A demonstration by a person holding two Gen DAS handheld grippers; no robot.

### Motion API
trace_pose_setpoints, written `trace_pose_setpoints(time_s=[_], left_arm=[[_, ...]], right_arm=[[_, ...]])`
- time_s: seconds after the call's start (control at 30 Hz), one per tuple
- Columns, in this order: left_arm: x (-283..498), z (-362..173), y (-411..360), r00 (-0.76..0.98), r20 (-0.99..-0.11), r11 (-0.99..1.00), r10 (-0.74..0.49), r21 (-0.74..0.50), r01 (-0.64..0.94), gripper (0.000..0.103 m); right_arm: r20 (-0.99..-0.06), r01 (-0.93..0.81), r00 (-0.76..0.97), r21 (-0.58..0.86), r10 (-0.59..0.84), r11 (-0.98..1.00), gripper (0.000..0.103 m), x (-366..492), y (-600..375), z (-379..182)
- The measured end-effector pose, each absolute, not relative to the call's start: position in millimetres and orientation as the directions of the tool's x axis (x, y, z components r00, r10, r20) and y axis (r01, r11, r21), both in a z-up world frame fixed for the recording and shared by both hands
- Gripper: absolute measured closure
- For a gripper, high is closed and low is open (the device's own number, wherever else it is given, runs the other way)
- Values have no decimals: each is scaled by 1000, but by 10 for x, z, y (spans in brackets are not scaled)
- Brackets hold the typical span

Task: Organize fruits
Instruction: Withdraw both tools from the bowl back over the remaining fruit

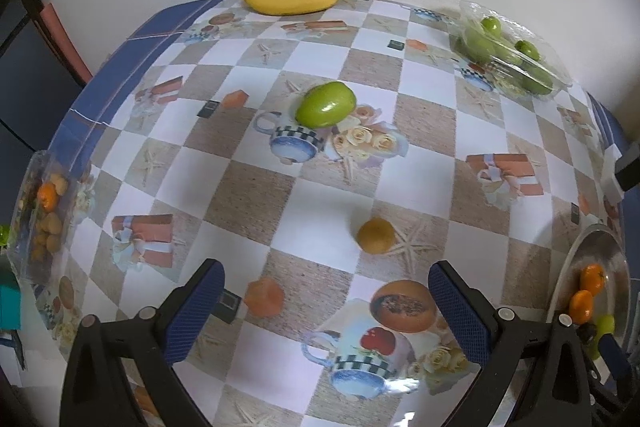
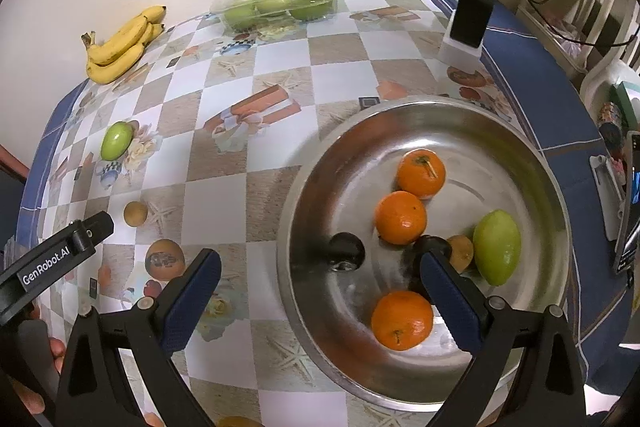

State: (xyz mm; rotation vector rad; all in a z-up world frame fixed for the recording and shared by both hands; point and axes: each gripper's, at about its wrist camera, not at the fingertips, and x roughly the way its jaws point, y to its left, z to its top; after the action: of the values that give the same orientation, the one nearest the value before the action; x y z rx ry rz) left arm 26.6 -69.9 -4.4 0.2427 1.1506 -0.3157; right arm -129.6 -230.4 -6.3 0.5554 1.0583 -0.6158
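Oranges [image 2: 401, 217] in steel bowl [image 2: 532, 163]

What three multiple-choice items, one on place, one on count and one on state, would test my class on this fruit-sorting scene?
1. Where does the banana bunch lie?
A. in the steel bowl
B. on the table by the wall
C. in the clear plastic tray

2. How many oranges are in the steel bowl?
A. one
B. three
C. five

3. How is the left gripper?
A. open, holding nothing
B. shut on the banana bunch
C. shut on an orange

Answers: 1 B, the bunch rests on the cloth at the wall. 2 B, three oranges show in the right wrist view. 3 A, its fingers stand wide apart over bare cloth.
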Motion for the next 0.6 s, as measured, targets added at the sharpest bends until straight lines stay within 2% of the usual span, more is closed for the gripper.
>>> trace_pose_setpoints(time_s=[0.6], left_arm=[[631, -17, -236, 405, -911, 960, -76, 42, 275, 0]], right_arm=[[-898, 638, 417, 179, -140, 749, 3, -945, -2024, -37]])
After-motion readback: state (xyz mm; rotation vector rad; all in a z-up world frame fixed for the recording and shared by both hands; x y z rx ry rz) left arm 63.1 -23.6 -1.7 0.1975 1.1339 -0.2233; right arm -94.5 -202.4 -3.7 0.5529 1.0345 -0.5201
